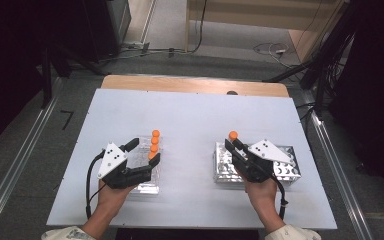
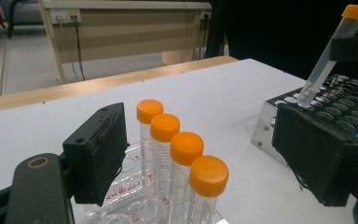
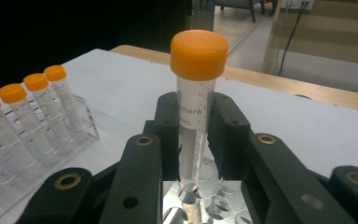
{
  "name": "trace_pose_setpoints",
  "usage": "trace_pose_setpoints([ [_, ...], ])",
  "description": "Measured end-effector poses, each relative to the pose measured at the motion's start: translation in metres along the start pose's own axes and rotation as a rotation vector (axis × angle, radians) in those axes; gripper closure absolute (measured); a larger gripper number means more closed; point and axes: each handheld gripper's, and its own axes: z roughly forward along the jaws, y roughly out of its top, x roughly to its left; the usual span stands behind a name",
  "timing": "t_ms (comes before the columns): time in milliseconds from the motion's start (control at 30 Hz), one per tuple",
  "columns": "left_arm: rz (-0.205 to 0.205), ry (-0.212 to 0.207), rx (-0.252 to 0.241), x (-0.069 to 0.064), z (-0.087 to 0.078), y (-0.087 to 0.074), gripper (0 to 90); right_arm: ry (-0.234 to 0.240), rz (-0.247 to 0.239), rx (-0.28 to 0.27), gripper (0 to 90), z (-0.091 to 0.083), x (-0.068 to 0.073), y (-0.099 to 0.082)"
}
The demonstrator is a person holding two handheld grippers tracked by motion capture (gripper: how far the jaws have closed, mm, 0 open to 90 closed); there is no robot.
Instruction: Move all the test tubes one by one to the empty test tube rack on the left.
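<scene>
Several clear tubes with orange caps (image 2: 186, 148) stand in a row in a clear plastic rack (image 2: 121, 196) at the table's left (image 1: 147, 177). My left gripper (image 1: 144, 151) (image 2: 207, 156) is open, its pads on either side of the row and apart from it. My right gripper (image 1: 235, 145) (image 3: 196, 135) is shut on another orange-capped tube (image 3: 193, 112) (image 1: 233, 135), held upright just below its cap. This tube's pointed tip hangs over a hole at the near-left corner of the metal rack (image 1: 285, 170) (image 3: 214, 205). In the left gripper view the held tube (image 2: 324, 60) leans.
The white board (image 1: 195, 120) lies on a wooden table, whose edge (image 1: 190, 84) shows at the back. Between the two racks is bare board. Cables and dark equipment stand on the floor beyond the table.
</scene>
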Motion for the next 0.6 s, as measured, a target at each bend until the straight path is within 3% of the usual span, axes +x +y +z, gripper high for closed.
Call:
trace_pose_setpoints([
  [600, -0.003, -0.001, -0.01, -0.002, 0.0, 0.001, 18.7, 0.083, -0.044, 0.028, 72.0, 0.016, 0.029, 0.001],
])
